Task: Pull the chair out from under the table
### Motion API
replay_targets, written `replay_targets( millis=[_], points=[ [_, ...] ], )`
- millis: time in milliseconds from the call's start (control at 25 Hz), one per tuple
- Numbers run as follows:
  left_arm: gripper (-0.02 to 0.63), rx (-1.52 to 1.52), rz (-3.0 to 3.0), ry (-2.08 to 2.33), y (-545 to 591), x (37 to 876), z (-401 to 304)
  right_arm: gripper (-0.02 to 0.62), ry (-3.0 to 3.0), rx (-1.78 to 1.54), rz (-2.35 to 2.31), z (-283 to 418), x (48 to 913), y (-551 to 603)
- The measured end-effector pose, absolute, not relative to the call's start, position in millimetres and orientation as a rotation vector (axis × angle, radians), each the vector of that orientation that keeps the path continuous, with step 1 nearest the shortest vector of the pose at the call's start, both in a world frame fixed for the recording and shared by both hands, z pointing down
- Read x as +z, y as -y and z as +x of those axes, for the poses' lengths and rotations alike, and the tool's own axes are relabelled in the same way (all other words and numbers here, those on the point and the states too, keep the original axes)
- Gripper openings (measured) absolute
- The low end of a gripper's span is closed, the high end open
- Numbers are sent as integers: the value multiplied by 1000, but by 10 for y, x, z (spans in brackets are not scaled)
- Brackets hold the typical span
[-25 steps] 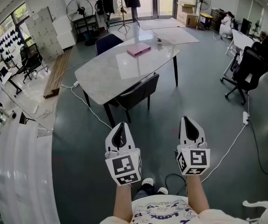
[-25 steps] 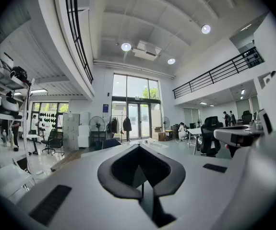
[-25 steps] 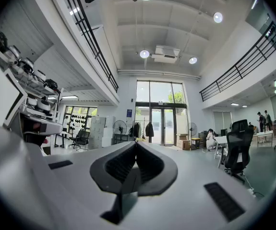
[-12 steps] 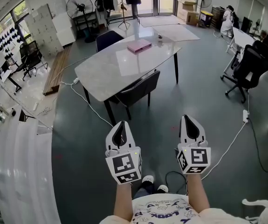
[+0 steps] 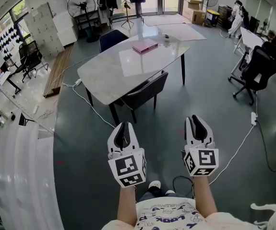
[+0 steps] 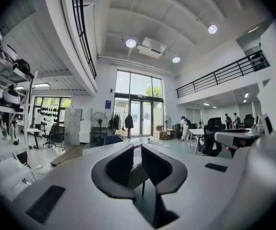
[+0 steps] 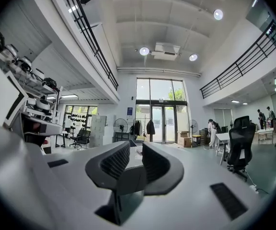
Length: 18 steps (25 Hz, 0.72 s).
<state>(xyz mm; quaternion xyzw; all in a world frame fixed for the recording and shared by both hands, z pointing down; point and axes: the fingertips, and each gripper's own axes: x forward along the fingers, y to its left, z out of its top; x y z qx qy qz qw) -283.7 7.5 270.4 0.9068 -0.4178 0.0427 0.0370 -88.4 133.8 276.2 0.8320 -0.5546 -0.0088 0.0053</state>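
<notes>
A dark chair (image 5: 145,92) is tucked under the near edge of the pale marble table (image 5: 104,73), its back toward me. Both grippers hang side by side in front of my body, well short of the chair and pointing at it. My left gripper (image 5: 122,125) has its jaws opening, a narrow slit with nothing in it. My right gripper (image 5: 197,118) is opening wider, also with nothing in it. The chair back (image 6: 137,169) shows far off through the jaws of the left gripper (image 6: 138,146). The right gripper (image 7: 136,145) frames the chair (image 7: 128,178) too.
A pink book (image 5: 145,46) lies on the table. A blue chair (image 5: 111,41) stands at its far side. A black office chair (image 5: 258,66) and a desk stand at the right. Cables (image 5: 238,147) run over the grey floor. A fan (image 5: 78,6) and shelves stand at the left.
Both pairs of jaws were closed and have parted, the right more than the left. Both grippers have shifted slightly forward toward the chair.
</notes>
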Motion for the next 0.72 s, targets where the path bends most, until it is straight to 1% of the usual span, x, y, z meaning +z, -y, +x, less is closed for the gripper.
replay_targets(
  millis=[40,80,120,480,720],
  points=[
    [75,117,2784,1265,-37,2708,-2834,100,1747,-22,2603,-900,2783,-1300],
    [140,102,2785,1245,2,2711,-2833,118,1754,-17,2600,-920,2802,-1258],
    [178,89,2787,1226,39,2715,-2833,134,1759,-12,2597,-942,2821,-1214],
    [218,130,2797,1155,272,2906,-2802,222,1768,55,2569,-1035,3010,-958],
    [232,152,2774,1144,435,3047,-2672,232,1760,68,2543,-906,3109,-805]
  ],
)
